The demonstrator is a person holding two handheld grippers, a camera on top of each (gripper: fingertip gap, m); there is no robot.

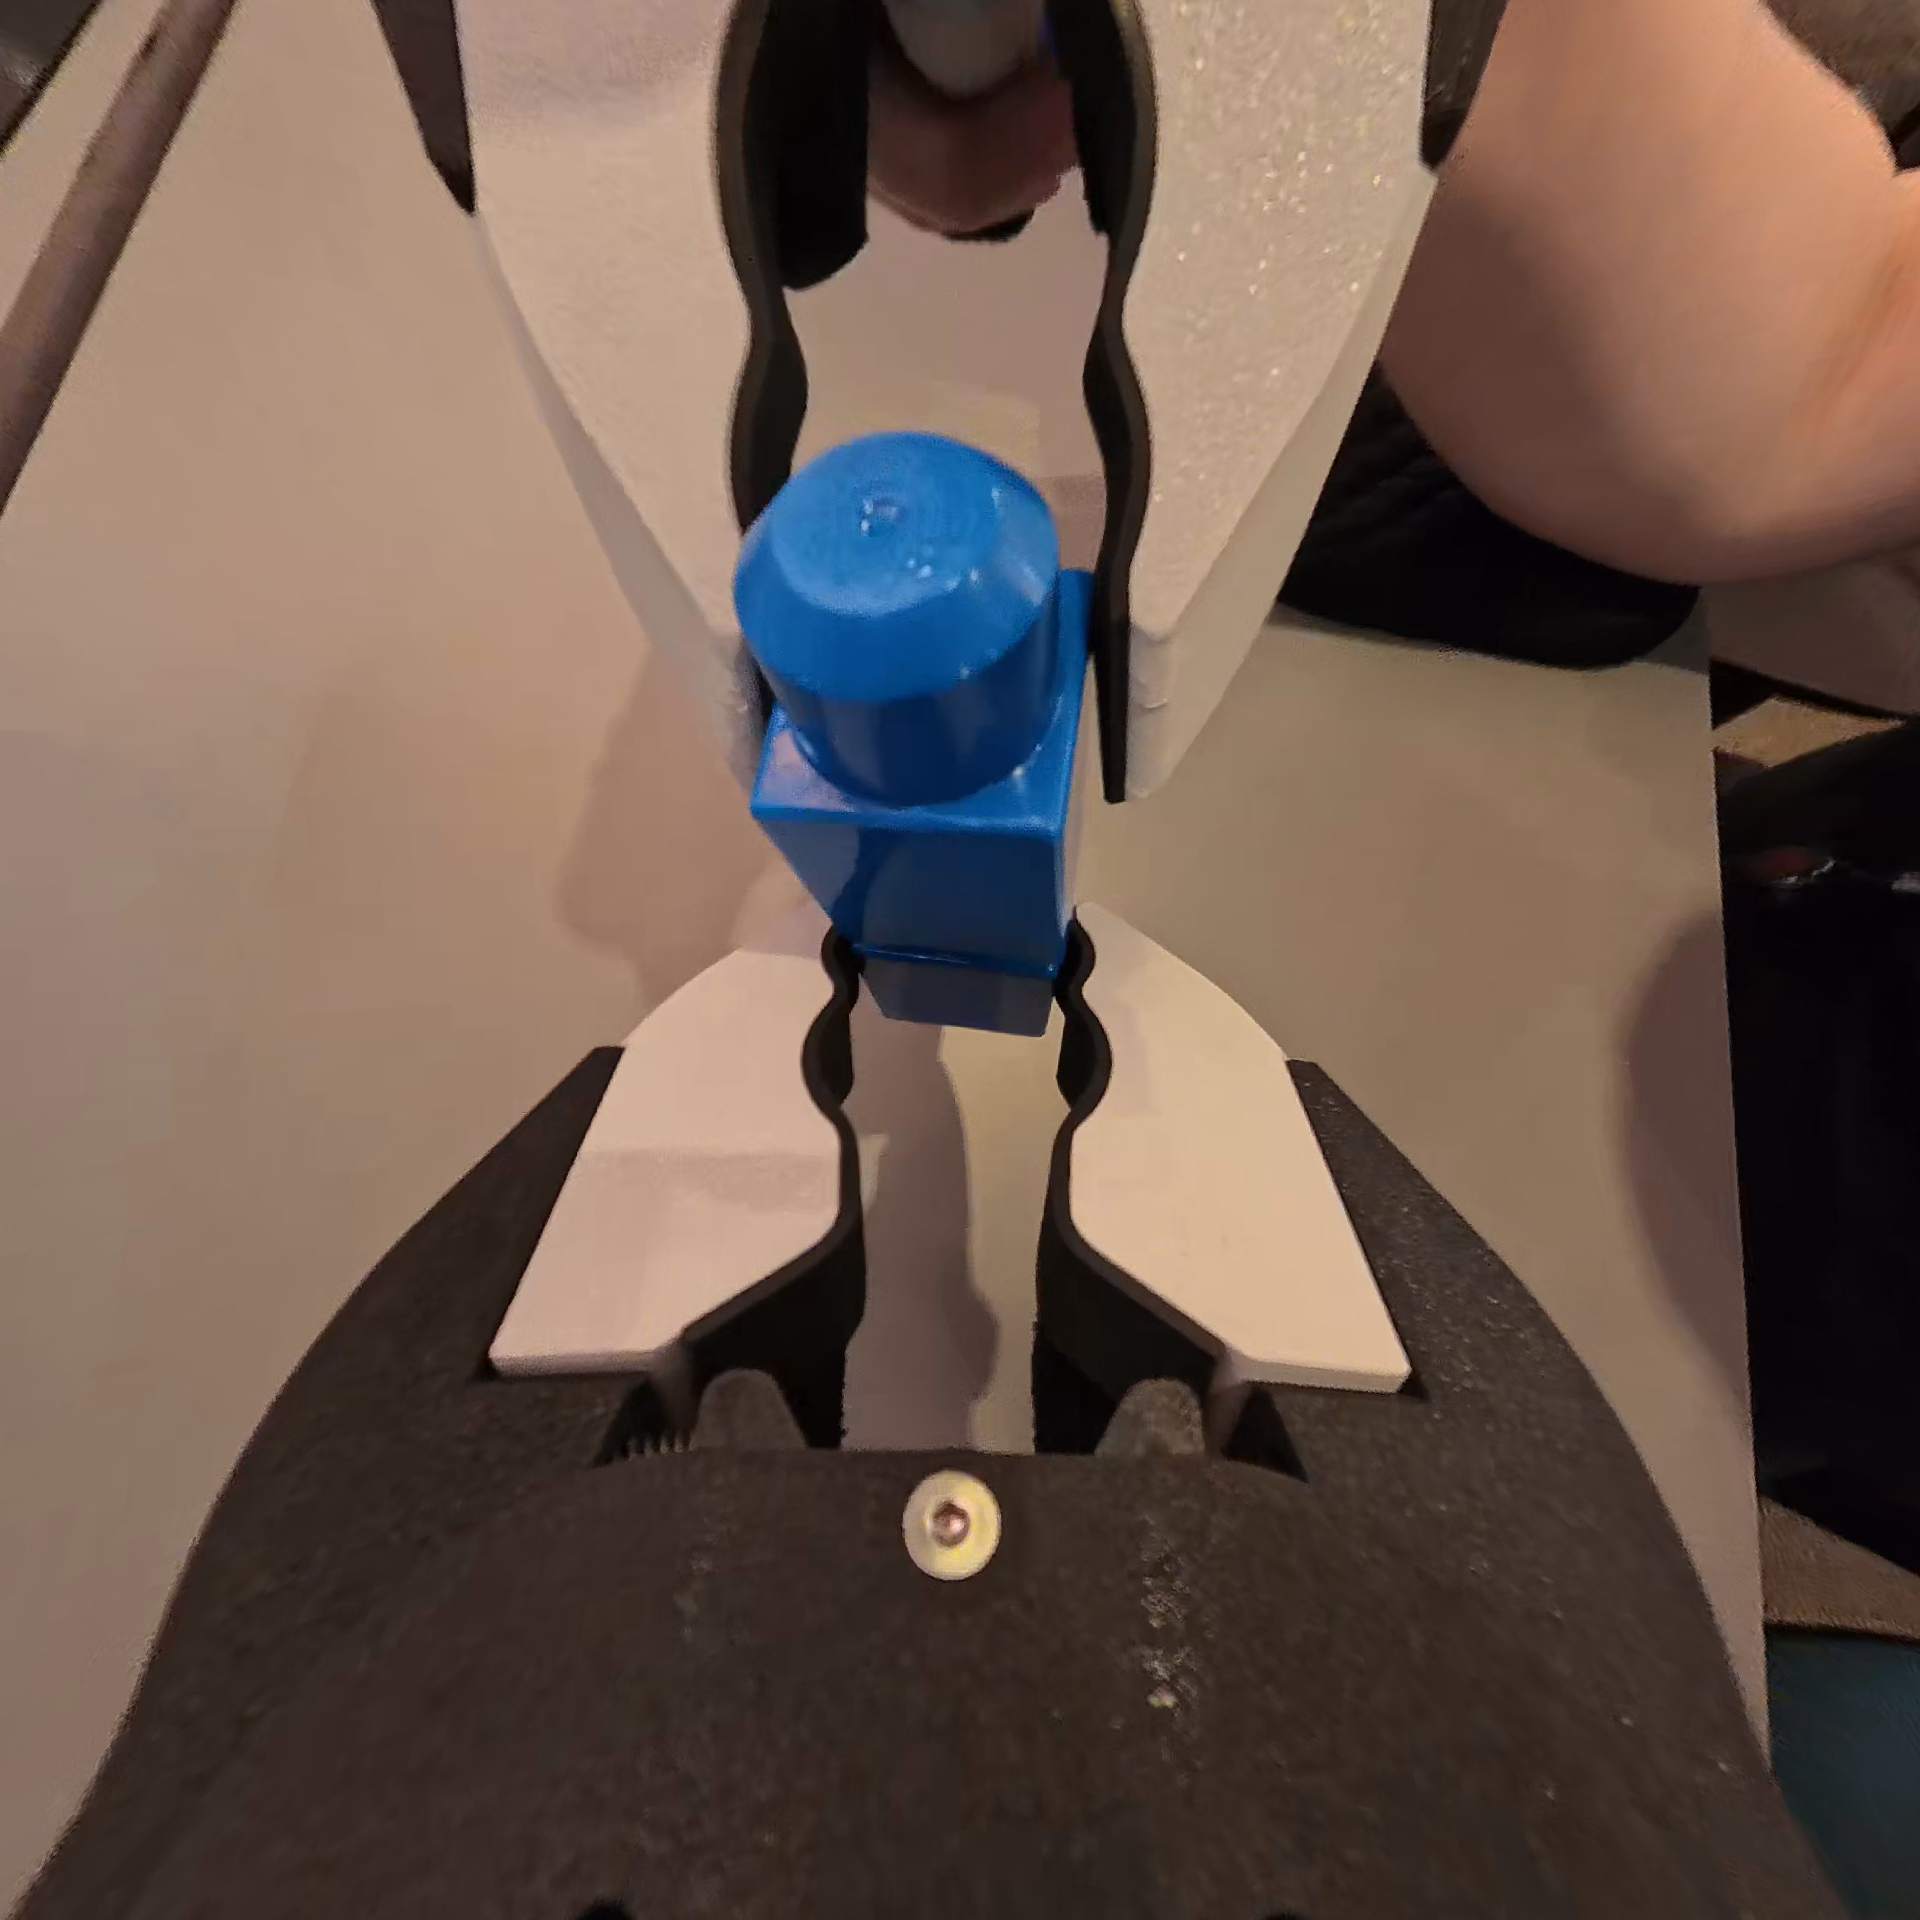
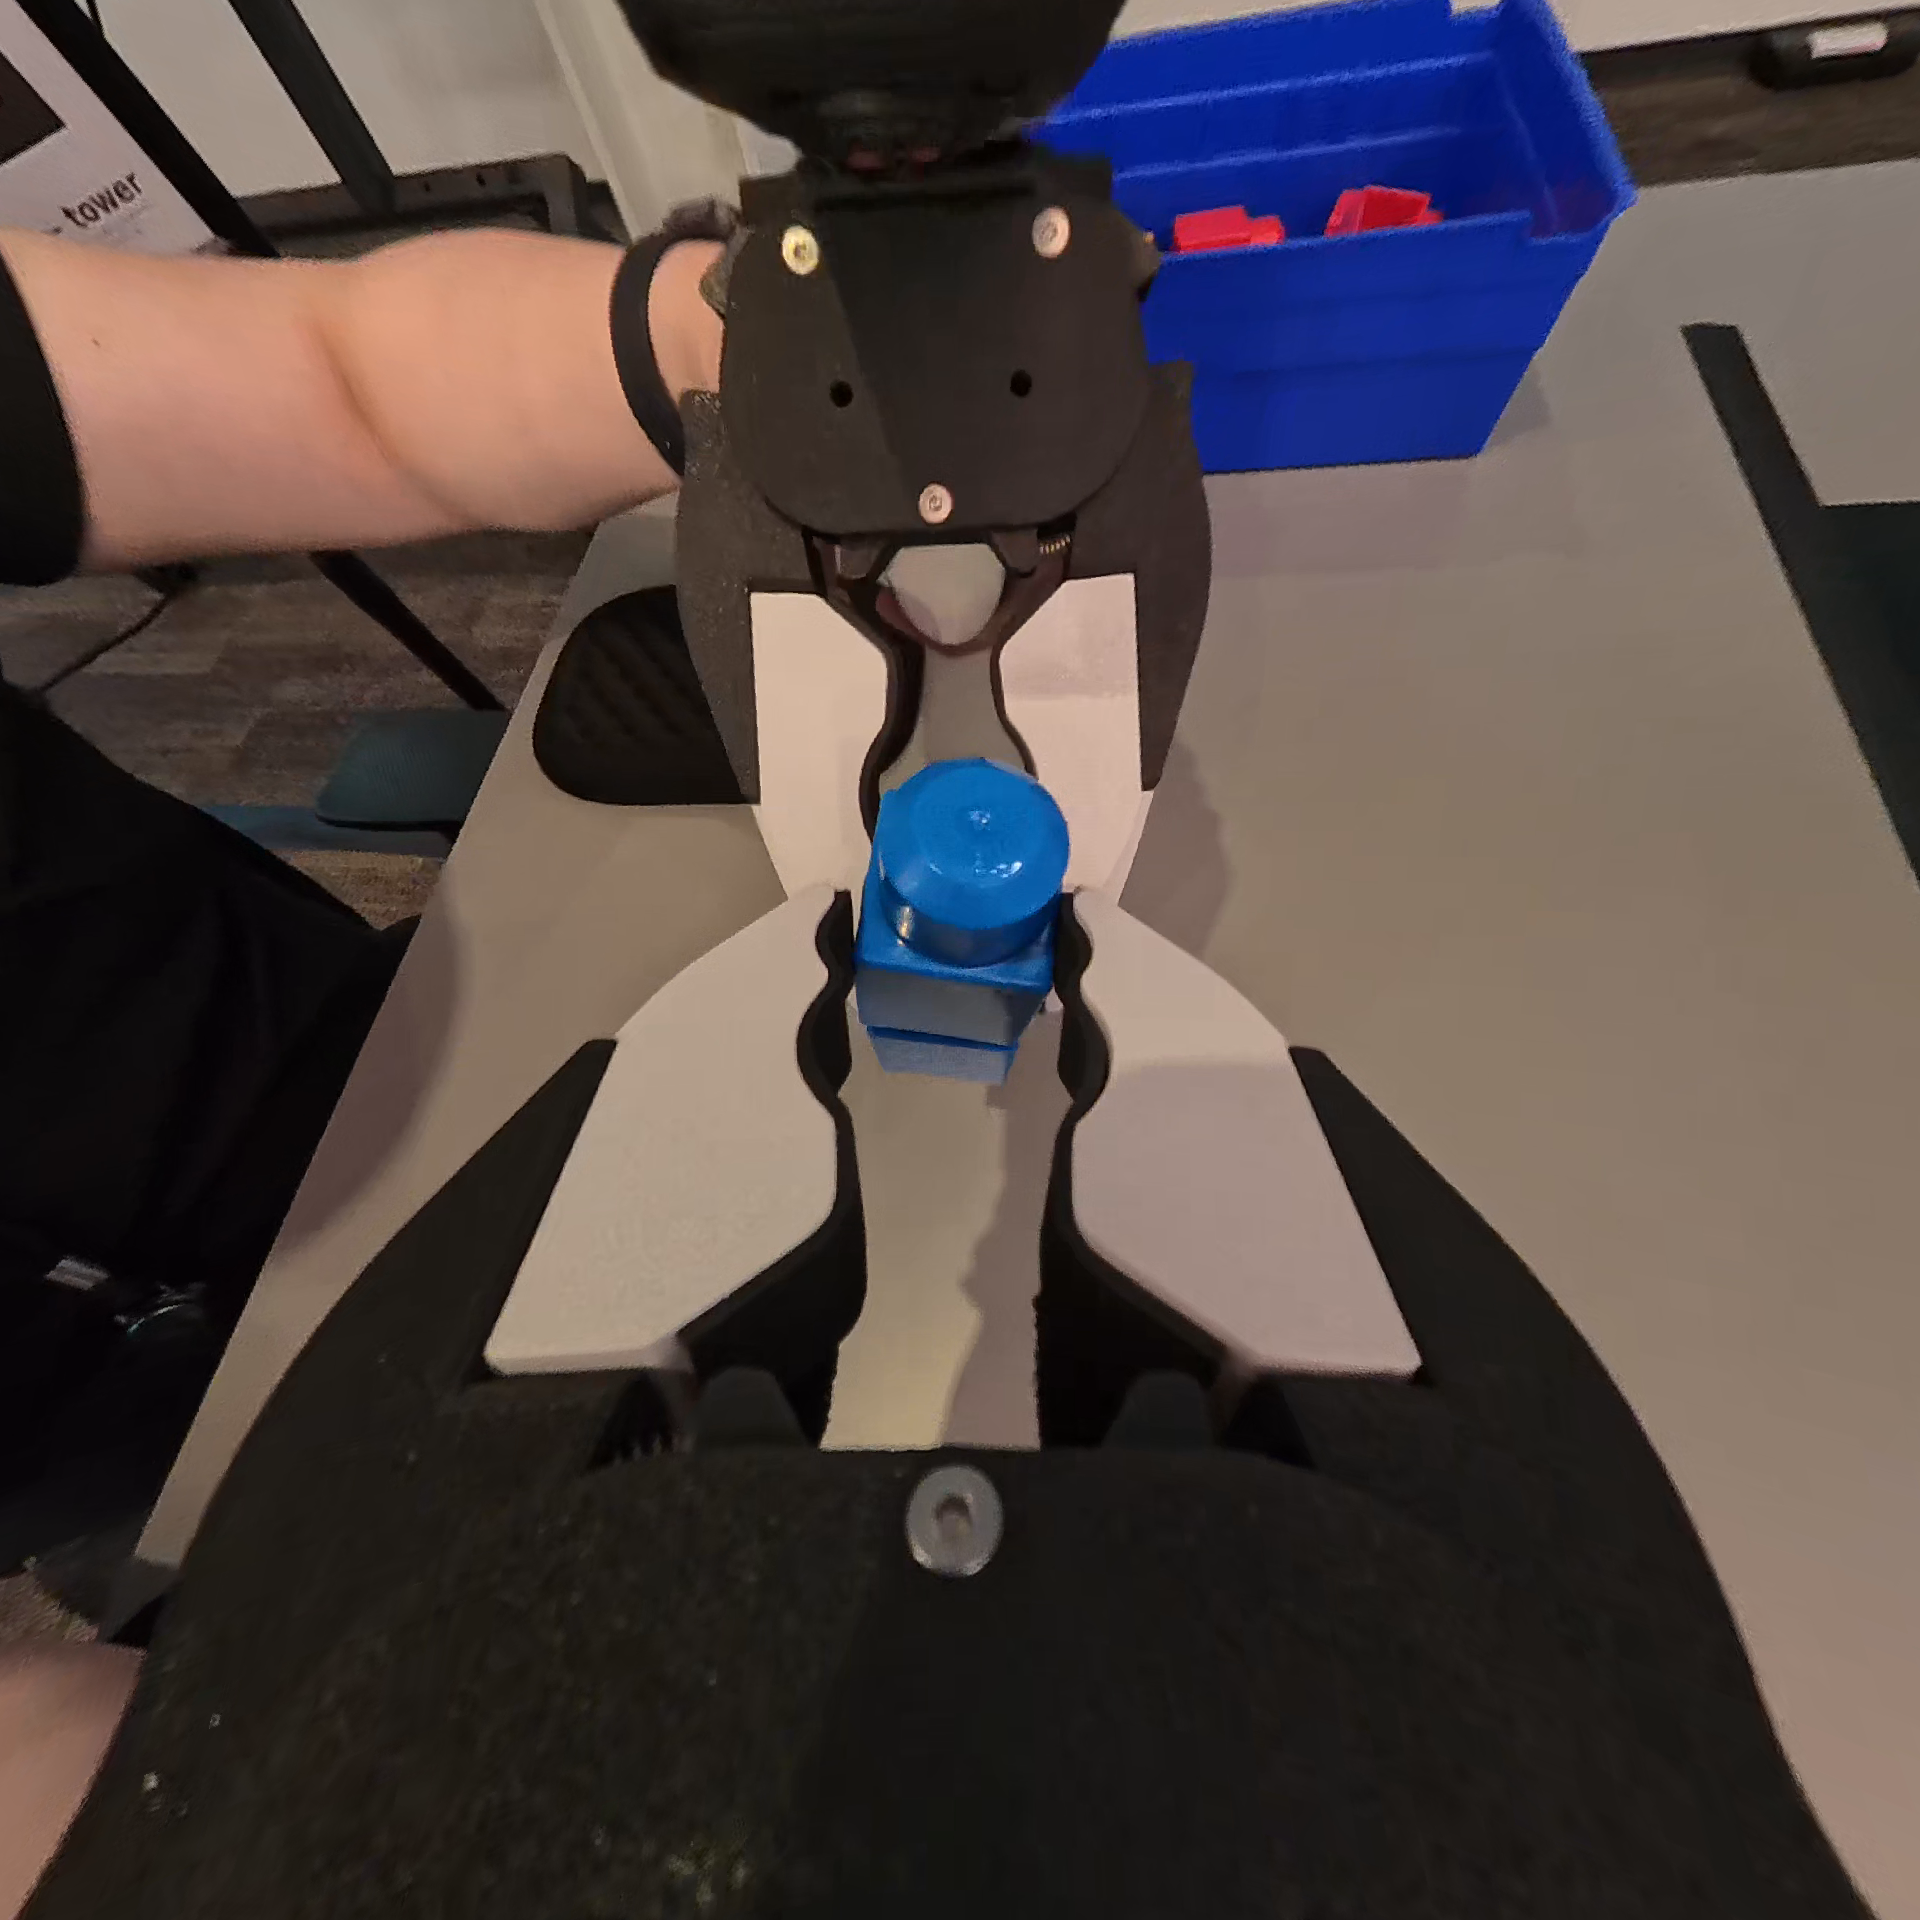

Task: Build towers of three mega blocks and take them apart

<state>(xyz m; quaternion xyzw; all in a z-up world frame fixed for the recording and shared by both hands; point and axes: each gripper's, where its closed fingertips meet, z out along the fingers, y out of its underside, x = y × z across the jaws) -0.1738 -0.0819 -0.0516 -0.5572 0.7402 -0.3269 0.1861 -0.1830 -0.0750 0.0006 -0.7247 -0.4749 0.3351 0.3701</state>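
I have two blue blocks stacked one on the other, held over the grey table [image 2: 1455, 831] between my two grippers, which face each other tip to tip. My left gripper [image 1: 951, 961] is clamped on the lower block [image 1: 956, 997], its dark pads pressing both sides right at the seam. My right gripper [image 2: 951, 961] is clamped on the upper block [image 2: 951, 977], the one with the round stud on top; the left wrist view shows its fingers reaching in from the far side around that same block. Gripping each block separately like this lets me either press the pair firmly together or pull it apart, and I judge from the thin visible seam that the two are joined but I cannot say which way the step is going. No third block is on the stack, so the tower is one short if I am building. Behind my left gripper, towards the far edge of the table, stands a blue bin [image 2: 1351, 312] with dividers; in one of its compartments lie some red blocks [image 2: 1299, 223], well apart from my work. My forearm [image 2: 364, 416] reaches in from the side.
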